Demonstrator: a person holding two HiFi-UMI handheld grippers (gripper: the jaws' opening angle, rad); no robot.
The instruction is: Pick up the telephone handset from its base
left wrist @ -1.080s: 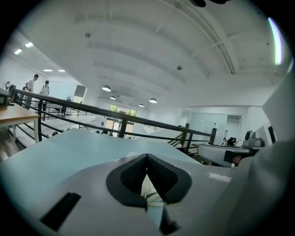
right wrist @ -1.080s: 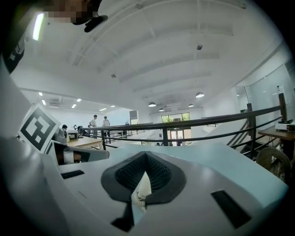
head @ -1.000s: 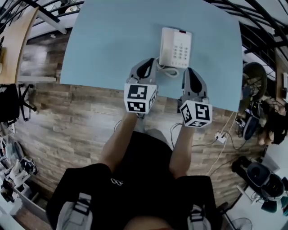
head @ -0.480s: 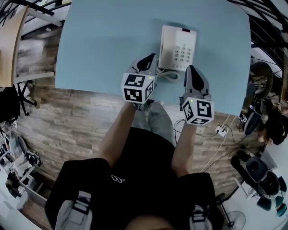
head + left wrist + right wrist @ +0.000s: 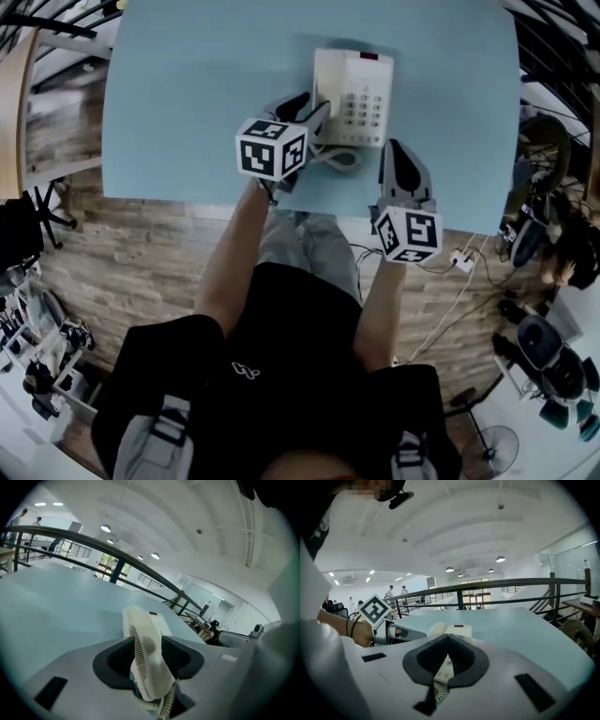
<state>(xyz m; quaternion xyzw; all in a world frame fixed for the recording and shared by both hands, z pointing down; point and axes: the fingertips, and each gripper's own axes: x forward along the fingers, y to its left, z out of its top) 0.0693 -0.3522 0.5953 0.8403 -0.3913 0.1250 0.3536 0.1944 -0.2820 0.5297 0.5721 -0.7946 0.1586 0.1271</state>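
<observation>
A white telephone [image 5: 361, 84] sits on the light blue table [image 5: 187, 94], its keypad on the right and the handset [image 5: 323, 89] in the cradle along its left side. My left gripper [image 5: 314, 105] reaches over the near end of the handset. In the left gripper view the handset [image 5: 147, 660] stands between the jaws, which are opening, with the dark pads [image 5: 115, 660] spread to either side of it. My right gripper [image 5: 397, 150] hovers just in front of the phone's right corner with its jaws together; through them the keypad [image 5: 443, 670] shows.
The coiled cord [image 5: 337, 157] loops on the table in front of the phone, between the two grippers. The table's front edge [image 5: 187, 202] runs below them, over wood floor. Cables and a power strip [image 5: 459, 262] lie on the floor at right.
My left gripper has moved forward from the phone's front corner onto the handset, and its jaws have spread. The right gripper has edged forward a little.
</observation>
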